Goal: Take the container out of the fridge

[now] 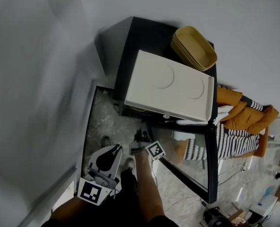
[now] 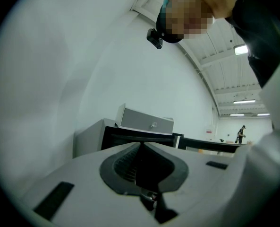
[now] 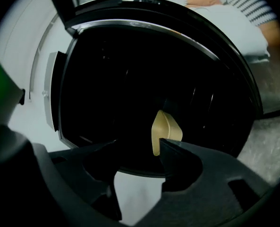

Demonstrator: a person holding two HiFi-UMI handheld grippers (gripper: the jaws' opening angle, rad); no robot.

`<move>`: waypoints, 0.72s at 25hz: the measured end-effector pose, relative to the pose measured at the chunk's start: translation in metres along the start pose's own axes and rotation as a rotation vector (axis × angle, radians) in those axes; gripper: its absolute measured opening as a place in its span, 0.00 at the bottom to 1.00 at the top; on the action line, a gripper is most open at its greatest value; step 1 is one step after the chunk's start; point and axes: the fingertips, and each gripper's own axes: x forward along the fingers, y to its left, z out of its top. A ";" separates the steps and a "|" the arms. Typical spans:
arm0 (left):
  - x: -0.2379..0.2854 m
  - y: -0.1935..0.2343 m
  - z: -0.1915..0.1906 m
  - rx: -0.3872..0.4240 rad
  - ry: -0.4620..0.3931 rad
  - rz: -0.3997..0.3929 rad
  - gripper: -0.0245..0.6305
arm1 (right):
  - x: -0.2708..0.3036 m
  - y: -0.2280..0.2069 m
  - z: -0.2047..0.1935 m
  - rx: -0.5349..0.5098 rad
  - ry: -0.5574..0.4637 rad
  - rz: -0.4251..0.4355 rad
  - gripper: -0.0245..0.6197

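Note:
A small black fridge (image 1: 130, 46) stands against the wall with its glass door (image 1: 191, 164) swung open. In the right gripper view its dark inside (image 3: 130, 79) fills the picture, and a tan container (image 3: 165, 126) sits deep within. My right gripper (image 3: 137, 143) points into the opening, open, with nothing between its fingers, and the container lies beyond its right finger. In the head view the right gripper (image 1: 140, 137) is low in front of the fridge. My left gripper (image 1: 112, 151) hangs to its left, its jaws together and empty. The left gripper (image 2: 140, 144) view shows the fridge (image 2: 130, 138) from farther back.
A white box (image 1: 170, 86) lies on top of the fridge, with stacked tan trays (image 1: 194, 47) behind it. A person in a striped top (image 1: 234, 136) is at the right by the door. The white wall (image 1: 36, 79) runs along the left. Cables lie on the marbled floor (image 1: 102, 122).

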 end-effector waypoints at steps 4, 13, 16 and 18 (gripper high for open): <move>0.002 0.003 -0.003 -0.003 0.005 0.002 0.06 | 0.002 -0.044 -0.007 0.140 -0.026 -0.066 0.40; 0.011 0.009 -0.008 -0.010 0.001 0.002 0.06 | 0.038 -0.074 -0.022 0.280 -0.022 -0.025 0.48; 0.011 0.012 -0.011 0.000 0.015 0.007 0.06 | 0.043 -0.086 -0.020 0.298 -0.044 -0.037 0.49; 0.012 0.016 -0.013 -0.008 0.019 0.014 0.06 | 0.047 -0.095 -0.021 0.307 -0.048 -0.046 0.49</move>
